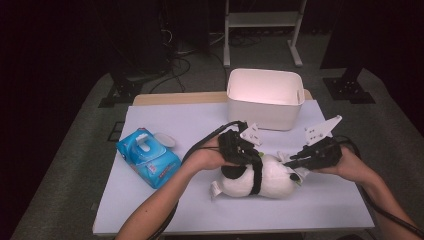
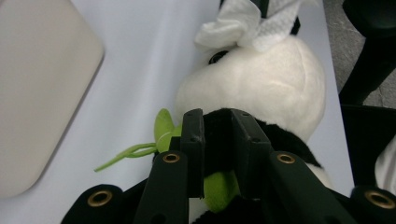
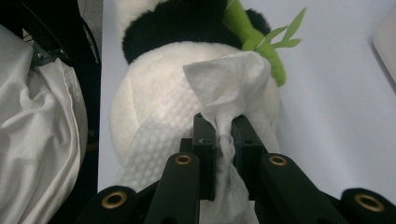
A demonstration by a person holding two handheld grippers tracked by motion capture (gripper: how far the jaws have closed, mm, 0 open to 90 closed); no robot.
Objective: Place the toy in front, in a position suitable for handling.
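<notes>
a dim room with grey carpet and dark stands surrounds the desk (image 1: 150, 200), which has a pale lilac top. at its far edge stands a white bin (image 1: 265, 97); toward the left lies a blue pack of wipes (image 1: 148, 157). a plush panda (image 1: 262, 180) lies on its side near the front middle. the left tongs (image 2: 217, 122) are clamped narrow on the panda's black fur beside a green bamboo sprig (image 2: 163, 128). the right tongs (image 3: 219, 126) pinch a white wipe (image 3: 224, 86) that rests against the panda's head.
</notes>
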